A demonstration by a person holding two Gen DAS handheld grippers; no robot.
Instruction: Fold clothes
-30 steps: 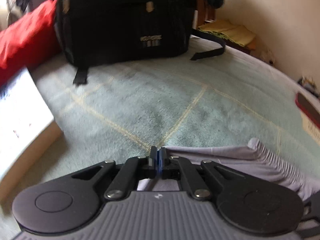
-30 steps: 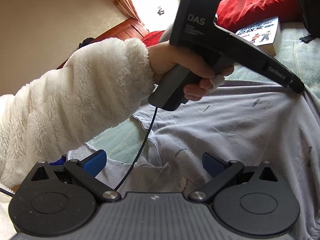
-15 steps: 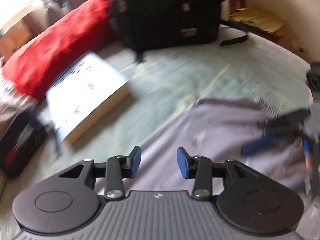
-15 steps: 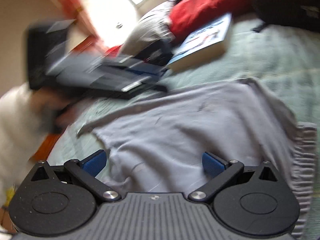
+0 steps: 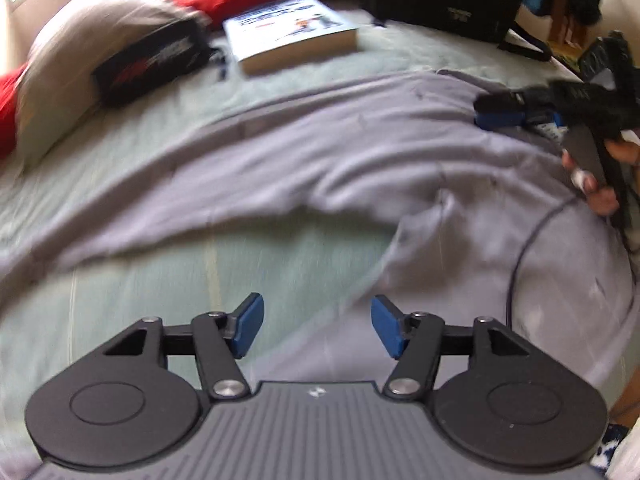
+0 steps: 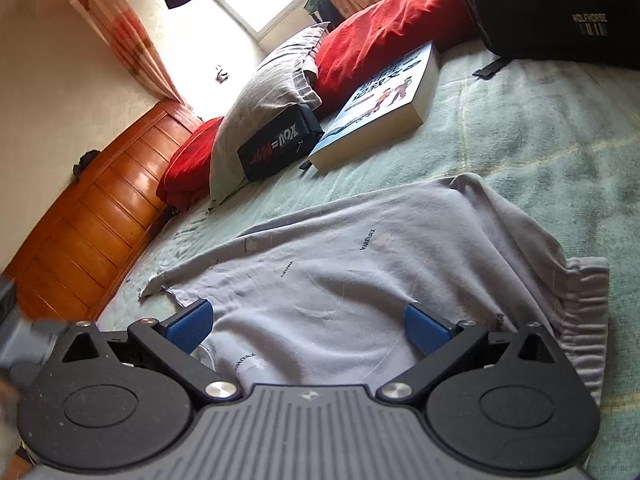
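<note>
Right wrist view shows the pale grey cotton garment [image 6: 360, 272] with small dark printed words spread flat across the mint-green blanket [image 6: 540, 140], its ribbed elastic waistband [image 6: 584, 304] lying at three o'clock, probably so the edges can be brought over cleanly for a fold. The right gripper [image 6: 308, 326] hangs low over the cloth's near part with its blue-padded fingers wide apart and nothing pinched, seemingly lined up for a fresh hold. From the left wrist view, the left gripper [image 5: 316, 326] has its fingers apart and the jaws are opening, with only blanket and the garment's near edge beneath the gap and no cloth between the pads. It sits off the fabric at six o'clock, likely freed to reach another edge. Beyond the garment, at twelve o'clock, a thick white-and-blue paperback book [image 6: 380, 112], a black zip pouch [image 6: 280, 142] with red lettering and a red pillow [image 6: 388, 36] sit well apart from the fold area.
</note>
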